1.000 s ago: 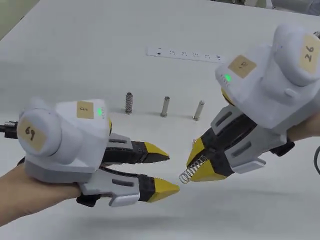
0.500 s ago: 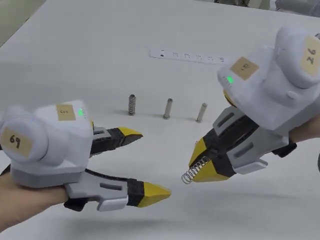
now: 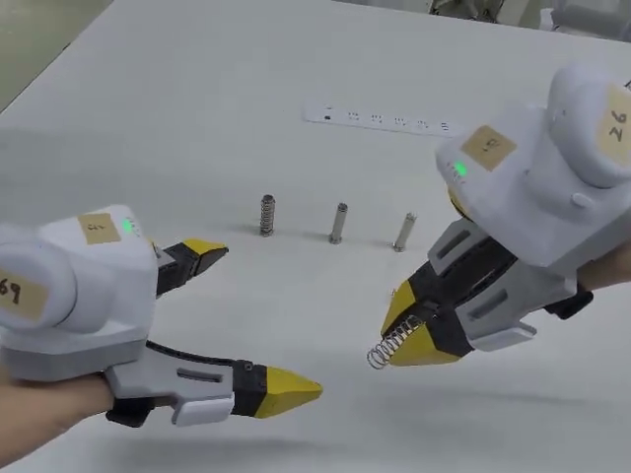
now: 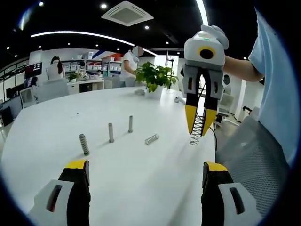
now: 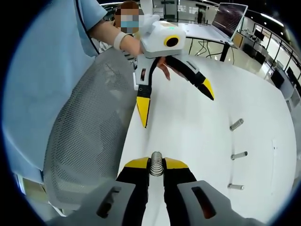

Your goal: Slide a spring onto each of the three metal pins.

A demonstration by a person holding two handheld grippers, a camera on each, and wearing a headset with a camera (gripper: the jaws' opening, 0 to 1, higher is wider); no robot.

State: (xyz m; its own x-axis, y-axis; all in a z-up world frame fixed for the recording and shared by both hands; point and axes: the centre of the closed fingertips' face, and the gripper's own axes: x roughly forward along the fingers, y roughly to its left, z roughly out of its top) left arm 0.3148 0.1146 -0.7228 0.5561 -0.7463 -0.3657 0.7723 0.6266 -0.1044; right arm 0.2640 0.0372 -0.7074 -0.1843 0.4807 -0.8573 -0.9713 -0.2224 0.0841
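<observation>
**A:** Since a second ago the left claw (image 3: pixel 246 320) has spread its yellow-tipped jaws far wider, and it holds nothing. The right claw (image 3: pixel 406 333) has not changed its grip.

**B:** What is in it?

**A:** A small coiled steel spring (image 3: pixel 391 342), pinched at one end between jaws closed down onto it. The rest sticks out toward the left claw, above the white table (image 3: pixel 177 118).

**B:** And where does it have to go?

**A:** The targets stand upright in a row. The leftmost short metal pin (image 3: pixel 267 215) already wears a spring. The middle pin (image 3: pixel 338 223) and the right pin (image 3: pixel 404 232) are bare. A loose spring (image 4: pixel 151 139) lies on the table near them.

**B:** So how should this one go on?

**A:** I'd turn the free end straight down over a bare pin, with the coil in line with it. Held at one end, the spring may wobble, so the open left claw could steady its lower end. Lower it slowly, and let go only once the coil has swallowed the pin's tip.
</observation>
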